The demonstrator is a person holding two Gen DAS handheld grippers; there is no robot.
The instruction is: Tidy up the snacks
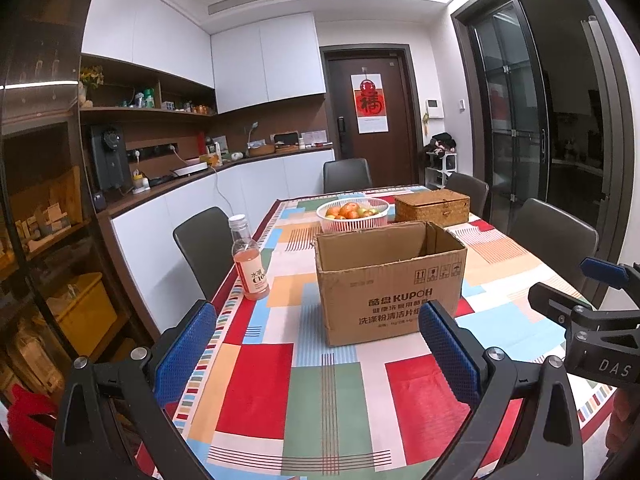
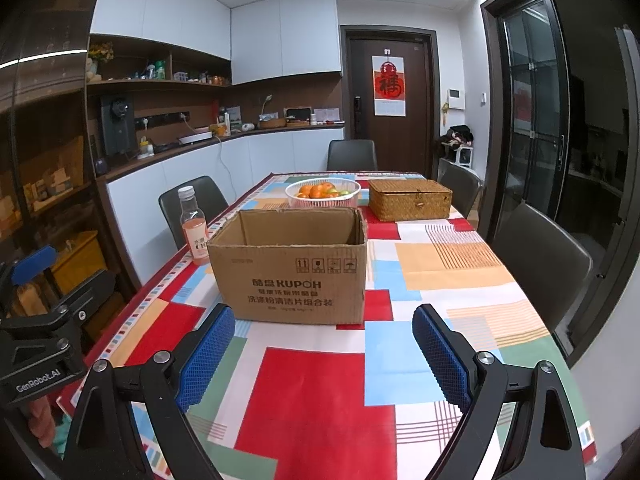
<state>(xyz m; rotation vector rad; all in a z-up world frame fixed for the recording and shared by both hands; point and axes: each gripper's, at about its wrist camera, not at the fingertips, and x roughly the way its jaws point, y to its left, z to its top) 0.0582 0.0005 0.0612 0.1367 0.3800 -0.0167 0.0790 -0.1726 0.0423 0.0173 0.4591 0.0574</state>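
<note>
A: Snacks, as far as we can see, mean one bottle (image 1: 250, 264) and one fruit basket (image 1: 352, 213); nothing is packed that we can see.

B: Nearest us, our left claw (image 1: 316, 354) and right claw (image 2: 322, 356) hang wide apart, gripping nothing, just before the one cardboard box (image 2: 292, 268), likely readied for picking.

A: The box stands open-topped, probably to receive things. The bottle stands upright left of the box.

B: Behind the box sits the basket; right of that, one lidded wicker box (image 2: 410, 199). All rest on the surface (image 2: 316, 396).
</note>
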